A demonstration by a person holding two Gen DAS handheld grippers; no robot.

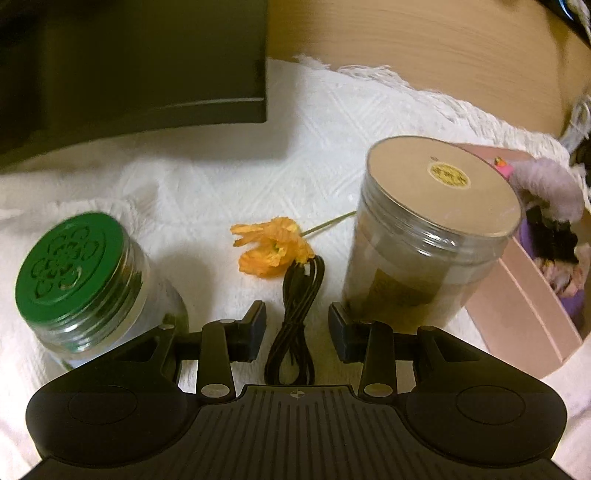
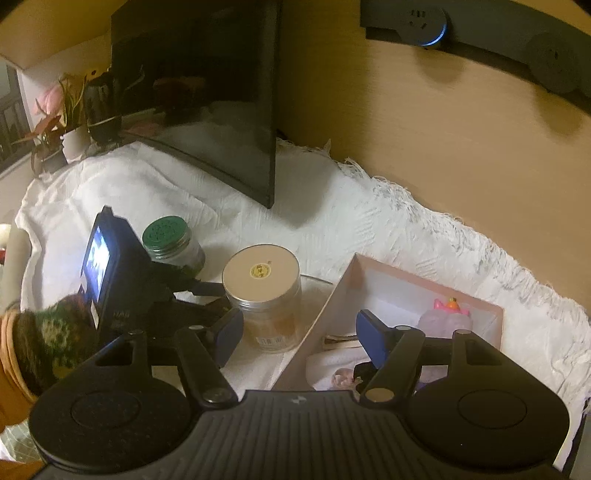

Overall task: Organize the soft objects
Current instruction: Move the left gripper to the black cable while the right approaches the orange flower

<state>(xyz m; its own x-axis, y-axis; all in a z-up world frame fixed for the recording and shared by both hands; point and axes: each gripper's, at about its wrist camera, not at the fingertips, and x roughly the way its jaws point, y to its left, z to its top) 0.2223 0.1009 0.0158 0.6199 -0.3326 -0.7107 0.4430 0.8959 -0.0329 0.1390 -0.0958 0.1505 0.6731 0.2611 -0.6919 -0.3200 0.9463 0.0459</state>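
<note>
Left gripper (image 1: 297, 325): jaws apart, nothing between the pads; a coiled black cable (image 1: 295, 325) lies on the cloth in the gap. Right gripper (image 2: 299, 338): jaws apart and empty, poised over the near edge of the pink box (image 2: 406, 275).

Task items: an orange flower (image 1: 271, 245) lies flat on the cloth, just beyond the left gripper, between the green-lidded jar (image 1: 70, 258) and the tan-lidded jar (image 1: 439, 184). Its thin stem runs toward the tan-lidded jar. Soft items (a lilac plush (image 1: 546, 184) among them) already sit in the box.

Step in hand, as judged: the left gripper is to take either the cable or the flower. Recommendations:
- Go straight down between the jars; both stand close, and a sideways sweep could topple one.
- For the flower, close on the base of the bloom, not the petals, which would likely crush.
- Keep the cable clear of the pads if the flower is meant.

Surface: a white textured cloth (image 2: 332, 221) with a fringed edge covers the table; it may bunch under a dragging finger. A dark monitor (image 2: 207, 92) stands behind, against a tan wall (image 2: 424, 129) carrying a socket rail (image 2: 480, 22). Potted plants (image 2: 55, 122) sit far left.
</note>
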